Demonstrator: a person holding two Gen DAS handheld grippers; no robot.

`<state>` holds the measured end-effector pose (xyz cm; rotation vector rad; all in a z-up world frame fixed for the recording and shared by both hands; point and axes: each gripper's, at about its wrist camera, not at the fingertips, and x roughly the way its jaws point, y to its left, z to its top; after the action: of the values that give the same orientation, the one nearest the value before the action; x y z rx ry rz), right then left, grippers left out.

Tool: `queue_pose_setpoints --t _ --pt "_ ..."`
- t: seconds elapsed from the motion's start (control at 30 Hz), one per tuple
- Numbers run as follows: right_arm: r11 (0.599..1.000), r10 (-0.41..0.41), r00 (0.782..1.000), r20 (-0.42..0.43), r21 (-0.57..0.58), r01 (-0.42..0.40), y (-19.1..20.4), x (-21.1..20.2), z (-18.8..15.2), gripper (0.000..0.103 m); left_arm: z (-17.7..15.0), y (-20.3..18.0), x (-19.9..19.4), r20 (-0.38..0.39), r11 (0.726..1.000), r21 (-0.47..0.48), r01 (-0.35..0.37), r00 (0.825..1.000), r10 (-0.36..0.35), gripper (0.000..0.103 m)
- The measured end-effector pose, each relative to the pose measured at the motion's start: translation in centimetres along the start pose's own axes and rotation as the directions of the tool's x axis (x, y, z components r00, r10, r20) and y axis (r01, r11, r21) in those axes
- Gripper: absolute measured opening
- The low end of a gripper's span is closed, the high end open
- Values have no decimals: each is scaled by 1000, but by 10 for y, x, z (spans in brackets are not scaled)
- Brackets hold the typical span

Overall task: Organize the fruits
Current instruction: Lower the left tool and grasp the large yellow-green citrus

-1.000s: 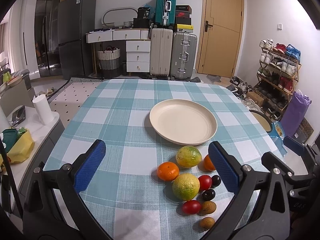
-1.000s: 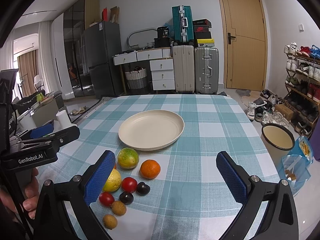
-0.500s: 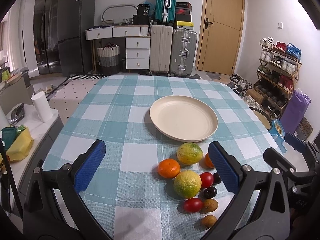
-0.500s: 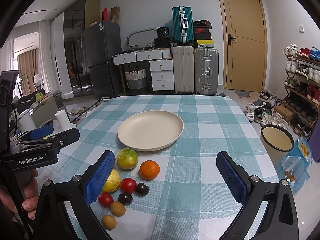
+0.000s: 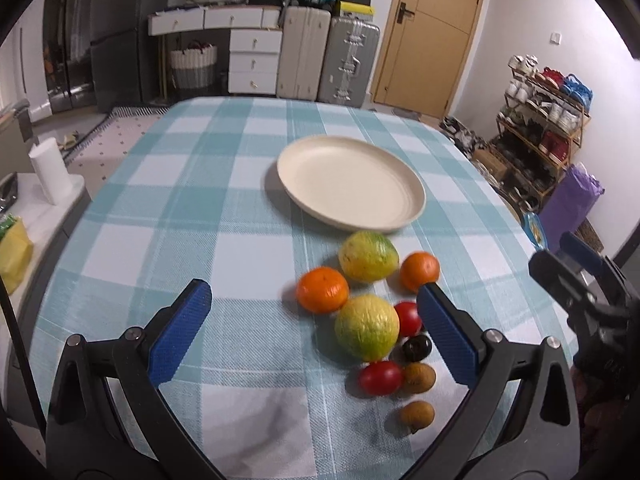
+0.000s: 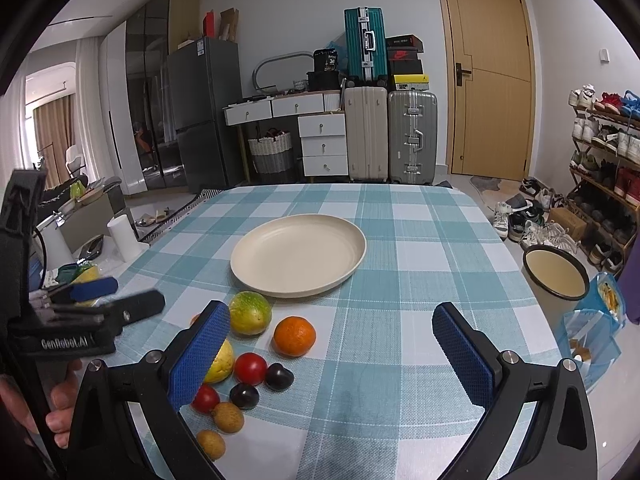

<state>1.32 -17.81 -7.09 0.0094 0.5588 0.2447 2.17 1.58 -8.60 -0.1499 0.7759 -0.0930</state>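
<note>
Spreading wide with nothing between their blue pads, the left gripper [image 5: 310,322] and right gripper [image 6: 332,350] are both held above the checked tablecloth [image 5: 192,216]. The fruits [image 5: 367,332] are clustered at about 5 o'clock from the empty cream plate [image 5: 350,182] in the left wrist view; none is touched, and a green-yellow citrus [image 6: 250,312] is seen nearest its rim.

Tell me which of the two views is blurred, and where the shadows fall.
Left wrist view: motion-blurred, the fruits such as the near lemon and the plate rim smeared, its shadow on the plate's left. Right wrist view: sharp on plate and orange; only the left tongs at its edge are blurred; fisheye bends the door frame.
</note>
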Motion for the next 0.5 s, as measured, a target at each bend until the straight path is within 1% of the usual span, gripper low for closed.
queue_pose_setpoints --t 0.27,0.4,0.5 --pt "1000 0 1000 -20 3 0 -2 12 -6 103 -6 0 25 -75 999 -29 45 996 -47 102" --pt "1000 -1 999 -34 8 1 -4 19 -10 103 -8 -2 38 -105 995 -33 91 990 -94 102" --pt "1000 -2 999 -49 12 2 -7 26 -13 103 -9 -2 48 -130 994 -50 93 987 -99 102"
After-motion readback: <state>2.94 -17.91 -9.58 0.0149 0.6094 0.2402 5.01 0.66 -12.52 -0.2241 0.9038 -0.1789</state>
